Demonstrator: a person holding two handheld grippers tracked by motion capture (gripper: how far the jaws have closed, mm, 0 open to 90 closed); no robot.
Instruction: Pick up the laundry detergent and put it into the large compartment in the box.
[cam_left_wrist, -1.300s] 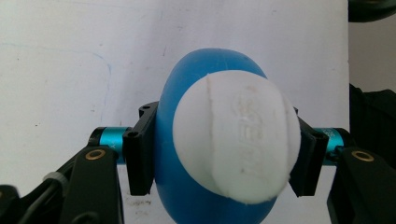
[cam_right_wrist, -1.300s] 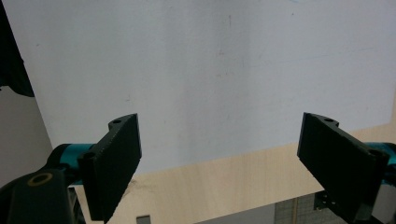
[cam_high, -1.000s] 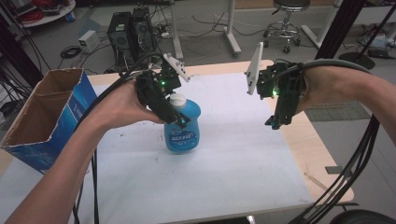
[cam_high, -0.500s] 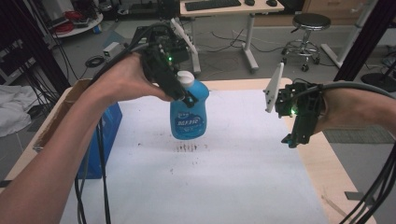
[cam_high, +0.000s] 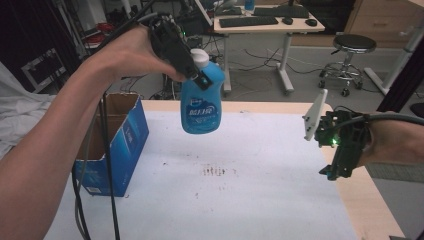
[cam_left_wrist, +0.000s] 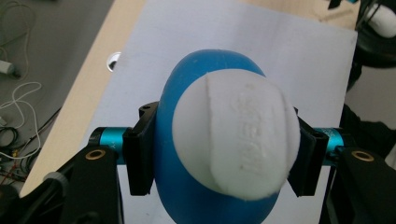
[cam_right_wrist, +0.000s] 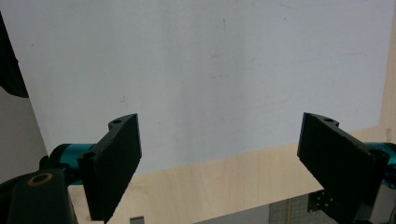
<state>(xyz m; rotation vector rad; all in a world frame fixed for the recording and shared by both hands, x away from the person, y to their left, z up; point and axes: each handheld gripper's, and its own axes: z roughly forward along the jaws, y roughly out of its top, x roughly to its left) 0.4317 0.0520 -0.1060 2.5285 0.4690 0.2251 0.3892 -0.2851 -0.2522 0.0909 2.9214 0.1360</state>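
Left claw (cam_high: 199, 77): squeezed tight on the blue bottle (cam_high: 201, 107), just under its white cap (cam_high: 200, 57).
Blue bottle: up in the air above the white surface (cam_high: 260, 170).
Right claw (cam_right_wrist: 219, 158): wide open, holding nothing, over the surface edge.
Box (cam_high: 112, 145): on the left side.

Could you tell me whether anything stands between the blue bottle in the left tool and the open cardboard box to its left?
Nothing visible does. The left tool holds the blue bottle by its neck, clear above the white table cover. The cardboard box stands open at the table's left edge, with only bare air between them.
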